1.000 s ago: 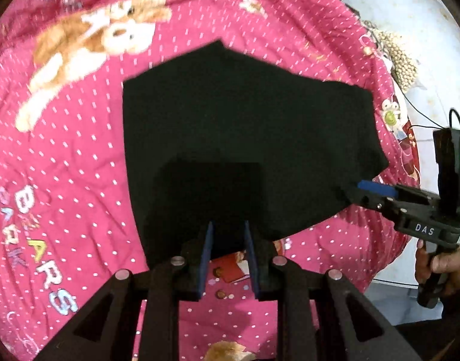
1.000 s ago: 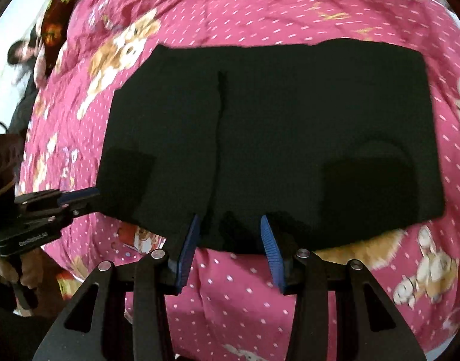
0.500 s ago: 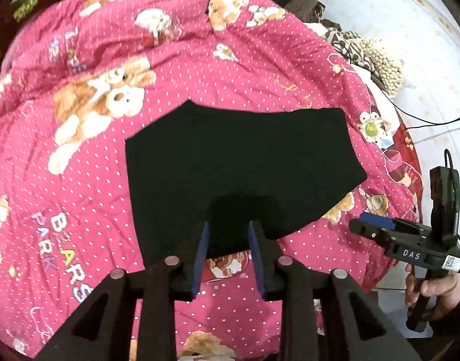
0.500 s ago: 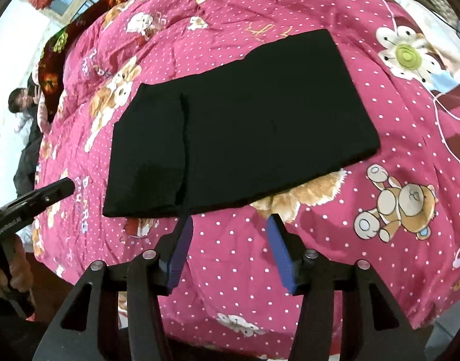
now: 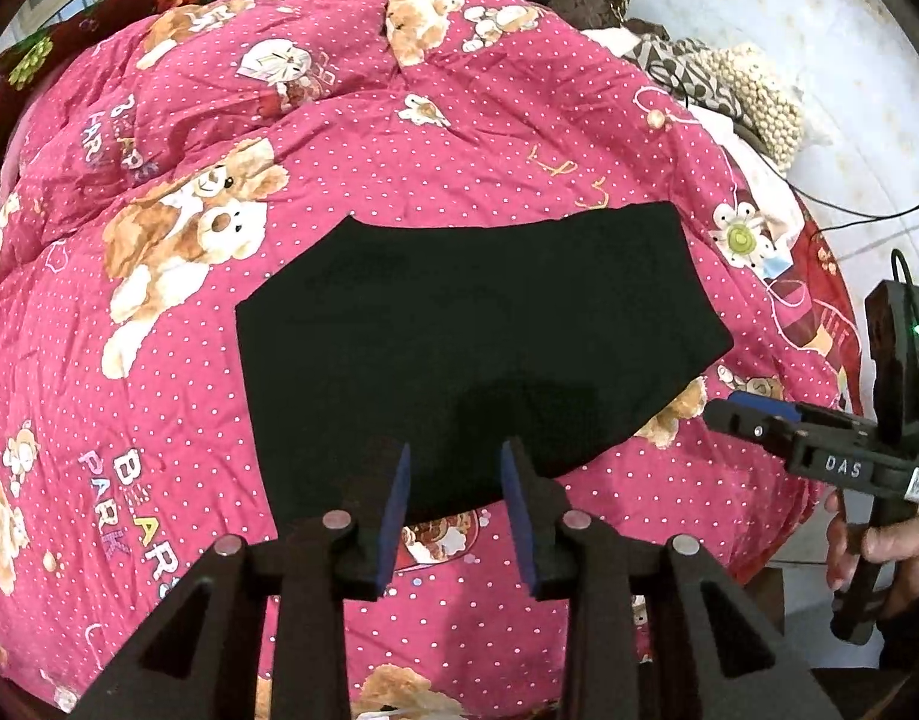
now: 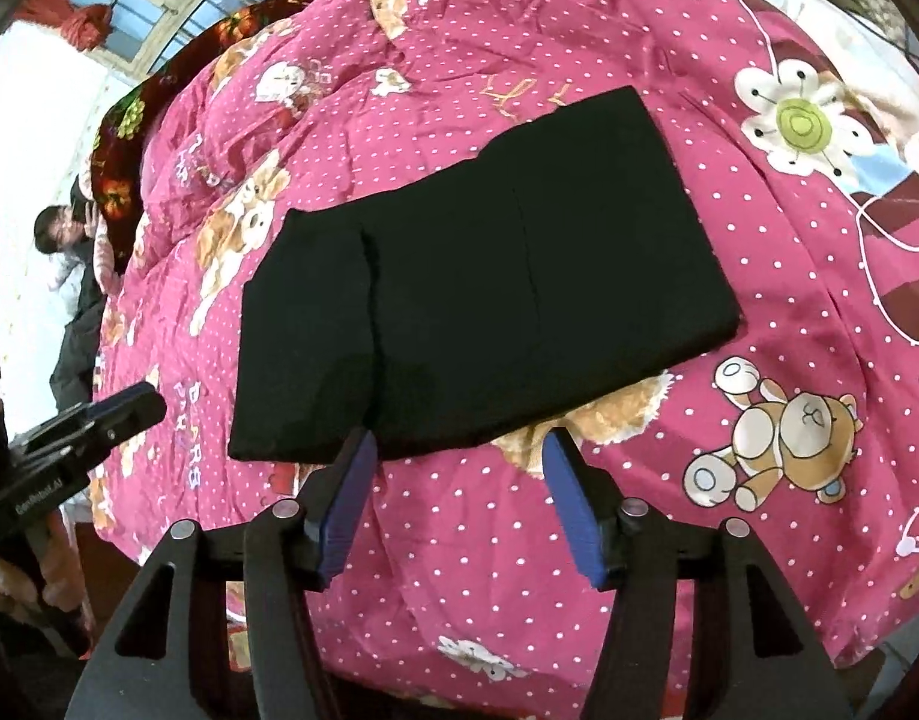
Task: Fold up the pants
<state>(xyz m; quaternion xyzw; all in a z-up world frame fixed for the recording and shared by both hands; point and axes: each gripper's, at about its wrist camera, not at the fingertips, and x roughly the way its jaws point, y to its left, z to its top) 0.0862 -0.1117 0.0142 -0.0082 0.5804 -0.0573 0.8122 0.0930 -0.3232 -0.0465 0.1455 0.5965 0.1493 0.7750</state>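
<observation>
A: Where are the pants [image 6: 489, 306] now?
B: Lying flat on the pink quilt [image 6: 729, 510], folded into a rough rectangle. A fold ridge runs across them near their left end in the right wrist view, and one corner looks angled off in the left wrist view.

A: And the grippers?
B: Both free of the cloth. The left gripper [image 5: 453, 510] hangs at the near edge of the pants, jaws spread, nothing between them. The right gripper [image 6: 453, 492] is also at the near edge, its jaws spread wider, also empty.

A: How would the pants handle?
B: My guess: soft, light, limp fabric, several layers thick. They would sag and slide apart if lifted by one point. The padded quilt gives under pressure, so a finger can slip under an edge easily.

A: Where to grip?
B: If another fold is wanted, I'd take the near edge of the pants at its two corners, one gripper each, pinching all layers together. Grabbing only the top layer would peel the stack open.
</observation>
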